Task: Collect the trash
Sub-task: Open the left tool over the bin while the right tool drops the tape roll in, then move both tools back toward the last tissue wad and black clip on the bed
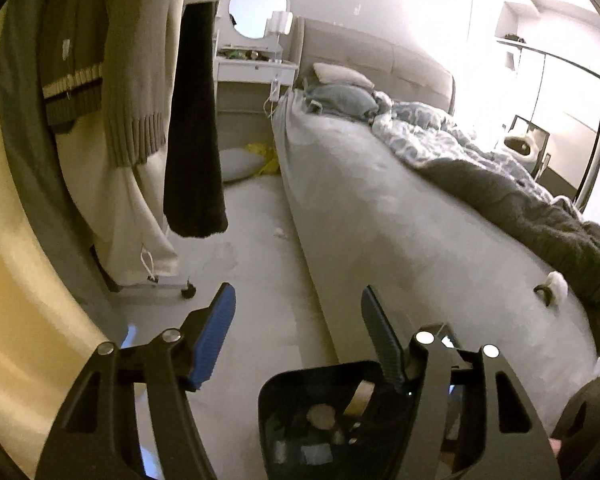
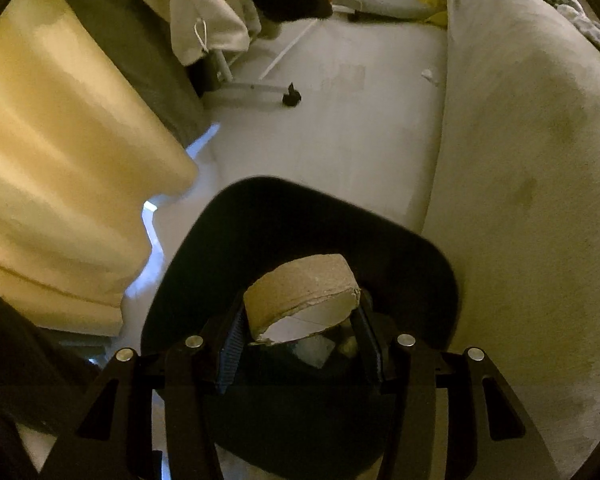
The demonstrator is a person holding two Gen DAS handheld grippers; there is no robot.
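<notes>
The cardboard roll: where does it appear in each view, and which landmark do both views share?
Left wrist: the cardboard roll is low, right of centre, inside the black bin.
Right wrist: the roll is low centre, between the right gripper fingers, above the bin.
Shared landmark: the rack's black caster wheel.

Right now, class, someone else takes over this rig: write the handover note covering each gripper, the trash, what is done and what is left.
Left gripper: open, empty, above the bin.
Right gripper: shut on a cardboard roll, held over the bin.
Bin: on the floor beside the bed; some scraps already lie inside.
Done: roll picked up and brought over the bin.
Left: release the roll, then probably fetch the white scrap on the floor by the bed.
</notes>
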